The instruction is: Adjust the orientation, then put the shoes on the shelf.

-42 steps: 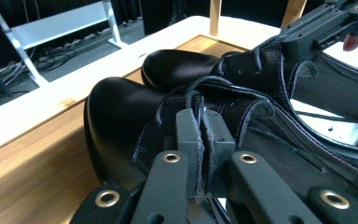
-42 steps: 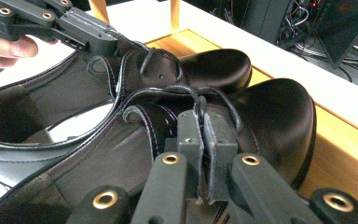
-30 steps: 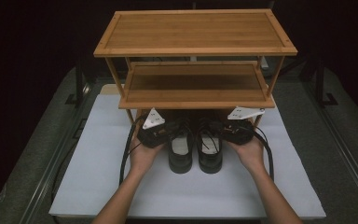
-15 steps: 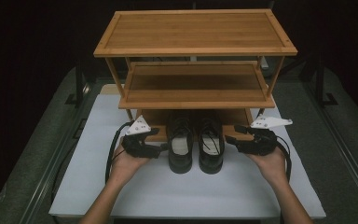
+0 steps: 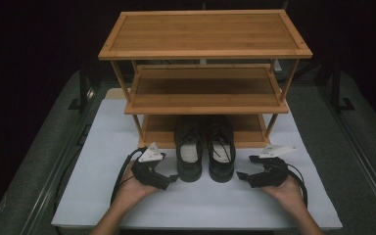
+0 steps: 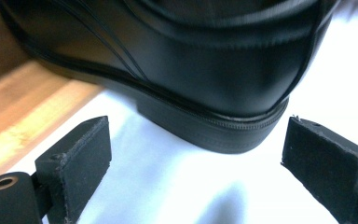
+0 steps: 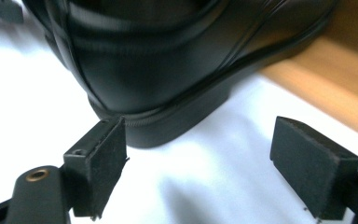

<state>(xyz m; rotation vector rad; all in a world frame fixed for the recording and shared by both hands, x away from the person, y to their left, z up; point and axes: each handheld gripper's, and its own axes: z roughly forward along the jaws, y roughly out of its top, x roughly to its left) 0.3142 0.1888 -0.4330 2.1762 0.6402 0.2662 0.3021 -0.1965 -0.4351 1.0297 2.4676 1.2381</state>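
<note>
Shoes: a pair of black leather shoes (image 5: 205, 152) with laces, set side by side, toes on the lowest shelf, heels on the white mat (image 5: 103, 147).
Rack: a three-shelf wooden rack (image 5: 204, 49) at the far side, its middle shelf overhanging the toes.
Left gripper (image 5: 169, 180): just left of the heels, jaws just opened, nothing gripped.
Right gripper (image 5: 241, 176): just right, likewise opened and empty.

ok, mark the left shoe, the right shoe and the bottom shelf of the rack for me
left shoe (image 5: 189, 155): high view, on its insole opening.
right shoe (image 5: 221, 152): high view, on its laces and opening.
bottom shelf (image 5: 250, 132): high view, on bare wood right of the shoes.
</note>
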